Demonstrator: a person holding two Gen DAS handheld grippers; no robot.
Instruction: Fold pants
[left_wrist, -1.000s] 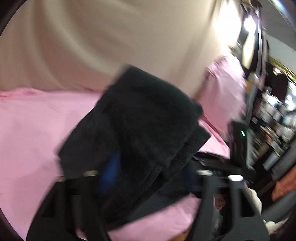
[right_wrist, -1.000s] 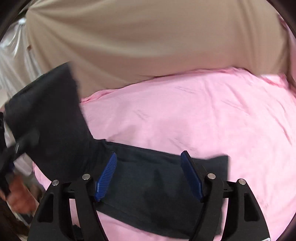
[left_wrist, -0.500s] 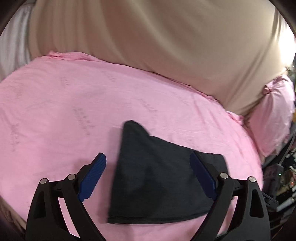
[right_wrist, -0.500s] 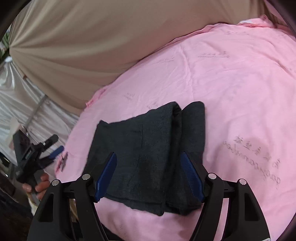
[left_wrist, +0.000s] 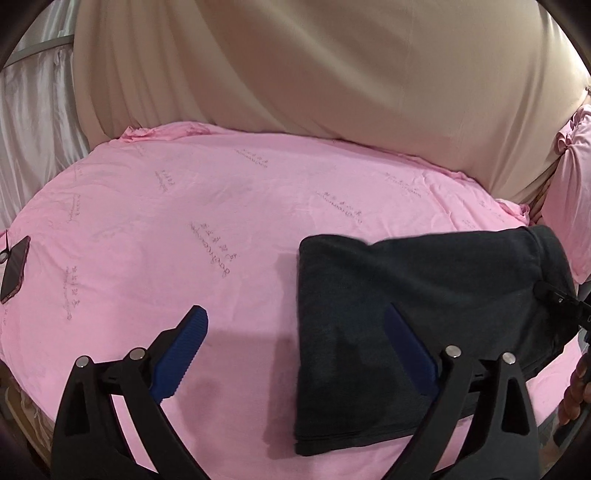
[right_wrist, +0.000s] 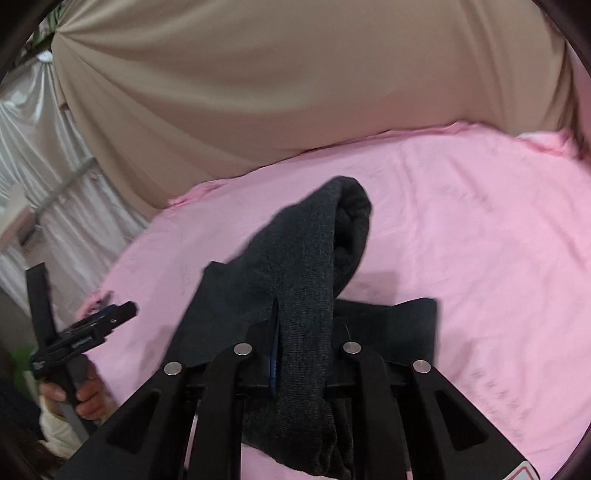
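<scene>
The dark grey pants (left_wrist: 424, 314) lie folded into a thick rectangle on the pink bed sheet (left_wrist: 184, 221), right of centre in the left wrist view. My left gripper (left_wrist: 293, 314) hovers over their left edge with jaws wide and opening, nothing pinched; its right finger is above the cloth, its left finger above bare sheet. In the right wrist view my right gripper (right_wrist: 304, 332) is closing on a raised fold of the pants (right_wrist: 306, 258), the cloth bunched between its fingers and draped over them. One blue pad (right_wrist: 273, 354) shows beside the fold.
A beige cloth wall (left_wrist: 332, 74) rises behind the bed, with silvery curtains (left_wrist: 29, 129) at the left. A dark phone (left_wrist: 14, 269) lies on the sheet's left edge and a pink pillow (left_wrist: 569, 177) stands at the right. A hand (right_wrist: 85, 398) holds the left tool.
The pants left my left gripper and now lie folded on the sheet; that gripper sank and tilted down. My right gripper's jaws went from wide apart to clamped on a fold of cloth.
</scene>
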